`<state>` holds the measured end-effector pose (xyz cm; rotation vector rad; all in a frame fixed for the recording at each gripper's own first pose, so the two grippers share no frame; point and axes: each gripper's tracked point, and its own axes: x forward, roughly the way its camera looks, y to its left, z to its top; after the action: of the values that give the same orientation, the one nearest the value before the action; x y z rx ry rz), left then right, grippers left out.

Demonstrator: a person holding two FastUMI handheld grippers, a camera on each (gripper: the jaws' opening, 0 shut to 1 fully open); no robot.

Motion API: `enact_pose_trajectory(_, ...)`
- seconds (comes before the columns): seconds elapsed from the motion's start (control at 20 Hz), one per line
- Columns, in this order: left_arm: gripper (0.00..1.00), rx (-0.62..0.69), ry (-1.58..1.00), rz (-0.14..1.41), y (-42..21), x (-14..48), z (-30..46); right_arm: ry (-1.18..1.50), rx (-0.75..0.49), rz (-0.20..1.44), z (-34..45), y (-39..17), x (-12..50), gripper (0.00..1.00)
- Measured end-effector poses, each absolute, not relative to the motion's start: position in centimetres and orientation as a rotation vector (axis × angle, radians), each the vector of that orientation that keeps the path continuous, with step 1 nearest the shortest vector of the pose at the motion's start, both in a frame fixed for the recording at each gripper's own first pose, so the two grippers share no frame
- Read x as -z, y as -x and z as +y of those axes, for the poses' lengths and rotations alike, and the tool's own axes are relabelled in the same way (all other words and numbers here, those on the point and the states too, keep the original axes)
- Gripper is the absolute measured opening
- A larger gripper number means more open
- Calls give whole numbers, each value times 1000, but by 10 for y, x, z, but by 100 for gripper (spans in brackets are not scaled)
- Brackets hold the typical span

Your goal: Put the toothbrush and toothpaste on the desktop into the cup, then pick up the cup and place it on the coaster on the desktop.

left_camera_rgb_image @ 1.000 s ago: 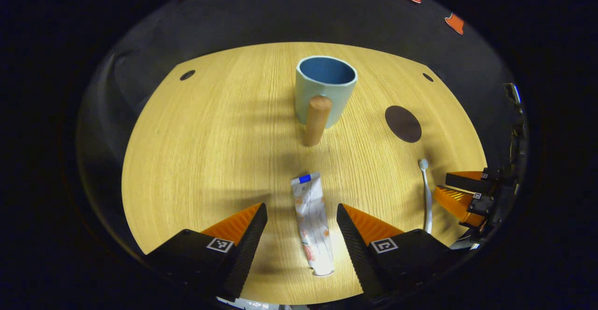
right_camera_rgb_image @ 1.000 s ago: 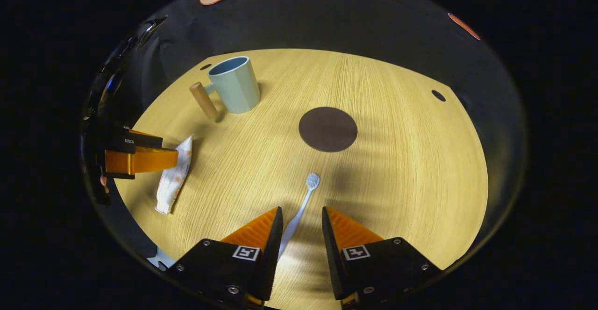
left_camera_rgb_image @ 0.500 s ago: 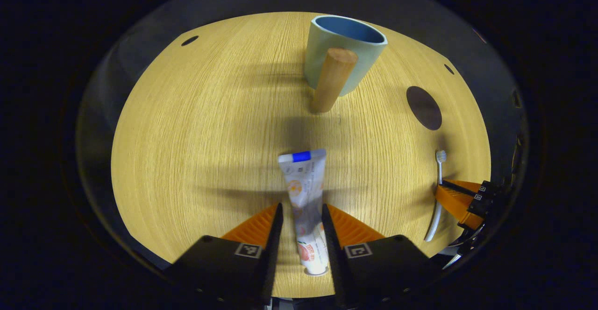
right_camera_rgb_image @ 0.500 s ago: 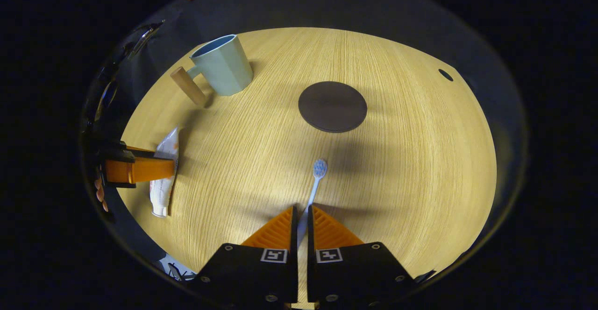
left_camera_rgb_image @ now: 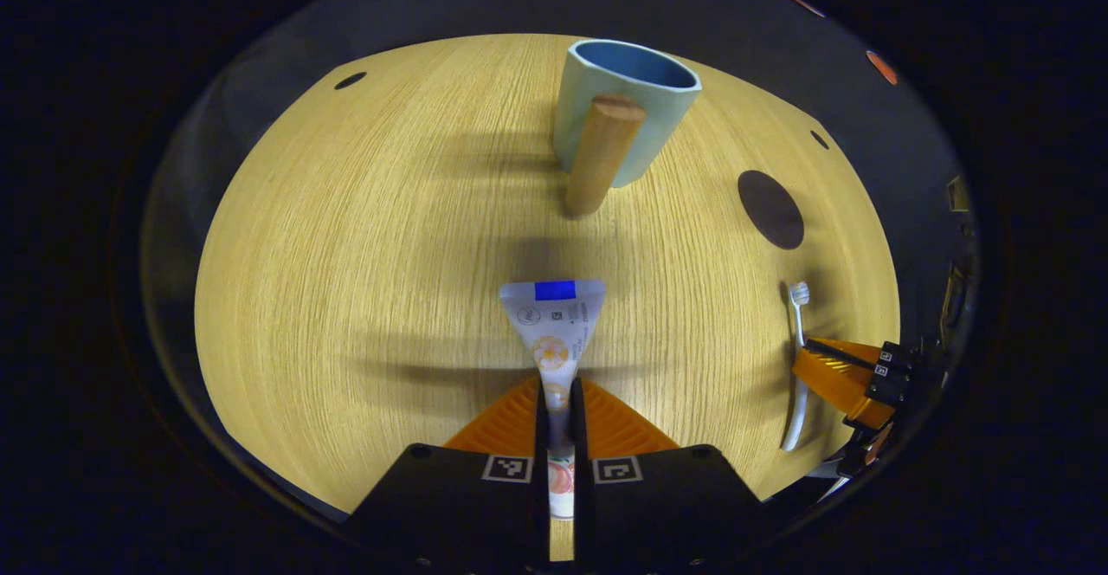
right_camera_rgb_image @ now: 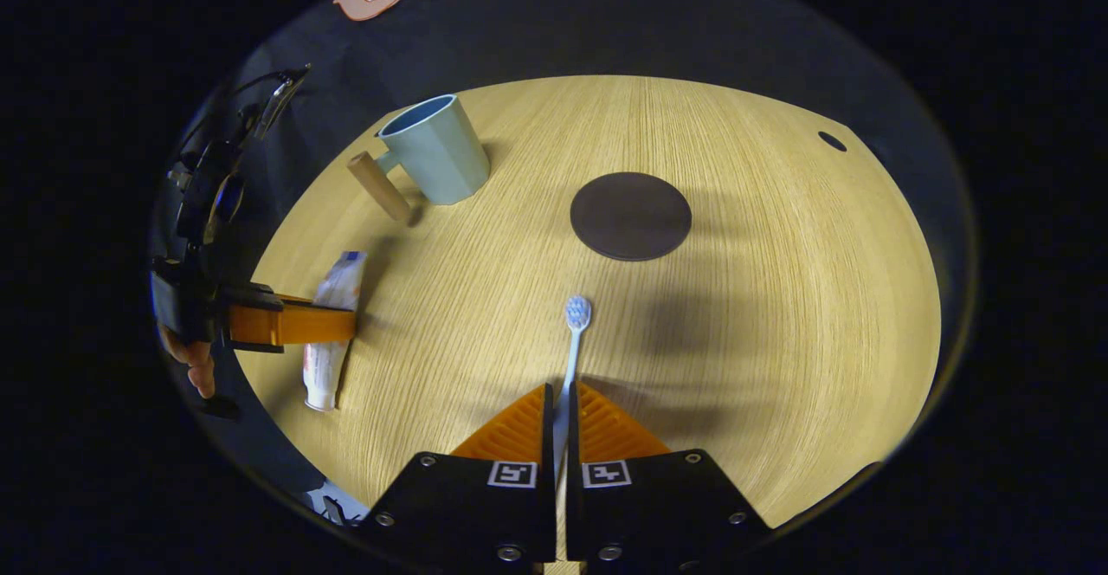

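Near the table (left_camera_rgb_image: pixel 346 237) edge, the left claw (left_camera_rgb_image: pixel 556 397) is clamped on the white toothpaste (left_camera_rgb_image: pixel 554 332), the right claw (right_camera_rgb_image: pixel 560 402) on the pale toothbrush (right_camera_rgb_image: pixel 573 341).

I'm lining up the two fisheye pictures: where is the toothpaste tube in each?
Left gripper view: toothpaste tube bottom centre, pinched between this hand-held gripper's fingers.
Right gripper view: toothpaste tube at left, behind the other gripper's orange finger.
Shared landmark: the dark round coaster.

pale blue cup (left_camera_rgb_image: pixel 625 103), dark brown coaster (right_camera_rgb_image: pixel 630 216), orange claw (left_camera_rgb_image: pixel 556 402).
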<state>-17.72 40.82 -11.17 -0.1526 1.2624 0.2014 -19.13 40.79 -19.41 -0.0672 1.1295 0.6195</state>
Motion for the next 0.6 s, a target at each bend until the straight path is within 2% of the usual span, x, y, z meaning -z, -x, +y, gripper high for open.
enact_pose_trajectory(0.2,11,-160,128,1151,118,74,419,32,-639,1042,405,181,174,5)
enact_pose_trajectory(0.3,11,-193,80,1089,79,55,433,-32,-672,1002,407,179,156,5)
enact_pose_trajectory(0.35,10,-178,107,1068,130,61,427,-55,-685,972,407,175,144,5)
enact_pose_trajectory(0.45,10,-172,129,1039,86,67,427,-78,-694,938,405,169,135,5)
enact_pose_trajectory(0.6,10,-173,132,951,76,50,435,-111,-697,876,401,162,123,5)
